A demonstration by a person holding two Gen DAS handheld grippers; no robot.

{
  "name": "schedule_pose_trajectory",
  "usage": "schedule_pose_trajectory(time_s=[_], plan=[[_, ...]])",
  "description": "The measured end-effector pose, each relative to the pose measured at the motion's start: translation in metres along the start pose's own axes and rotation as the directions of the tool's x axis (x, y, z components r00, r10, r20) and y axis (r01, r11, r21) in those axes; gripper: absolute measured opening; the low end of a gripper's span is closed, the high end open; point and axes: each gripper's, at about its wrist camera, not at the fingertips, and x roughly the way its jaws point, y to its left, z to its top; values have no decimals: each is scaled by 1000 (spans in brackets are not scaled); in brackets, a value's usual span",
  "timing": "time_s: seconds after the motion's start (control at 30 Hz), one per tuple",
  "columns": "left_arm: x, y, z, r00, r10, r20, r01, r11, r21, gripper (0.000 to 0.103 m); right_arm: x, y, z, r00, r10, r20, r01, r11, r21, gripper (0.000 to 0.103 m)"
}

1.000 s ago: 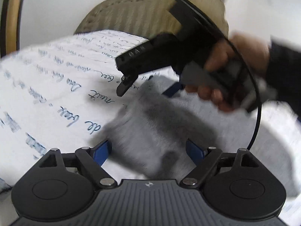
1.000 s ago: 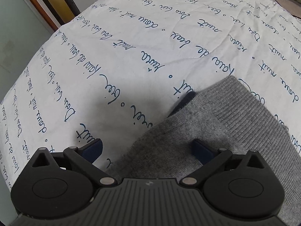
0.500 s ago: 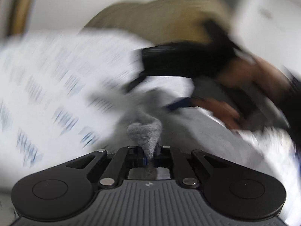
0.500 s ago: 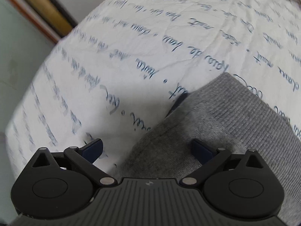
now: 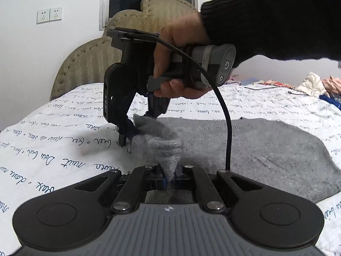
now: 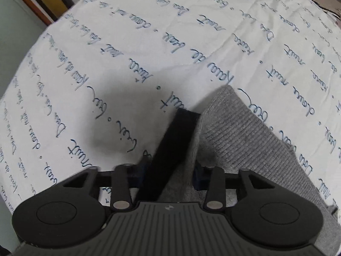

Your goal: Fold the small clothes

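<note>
The left claw (image 5: 169,180) is clamped on a pinched peak of the grey knit garment (image 5: 266,149), which spreads ahead and rightward over the bed (image 5: 64,140). Just beyond, the right claw (image 6: 170,173) has just closed on the garment's dark-trimmed edge.

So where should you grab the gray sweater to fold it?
By its near end, probably from above. The gray sweater lies flat on the bedsheet, so only an edge can be pinched. The left gripper and right gripper, jaws just closing, each clamp bunched knit there.
</note>
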Motion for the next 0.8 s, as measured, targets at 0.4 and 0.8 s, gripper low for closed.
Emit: schedule_pose_trajectory(time_s=[0.4, 0.8], plan=[[-16, -41, 33, 986, -158, 49, 154, 986, 69, 5, -90, -80, -70, 953, 148, 264, -162, 986, 31, 13], [8, -181, 1, 893, -419, -164, 449, 852, 269, 5, -108, -245, -270, 884, 103, 457, -322, 841, 434, 14]])
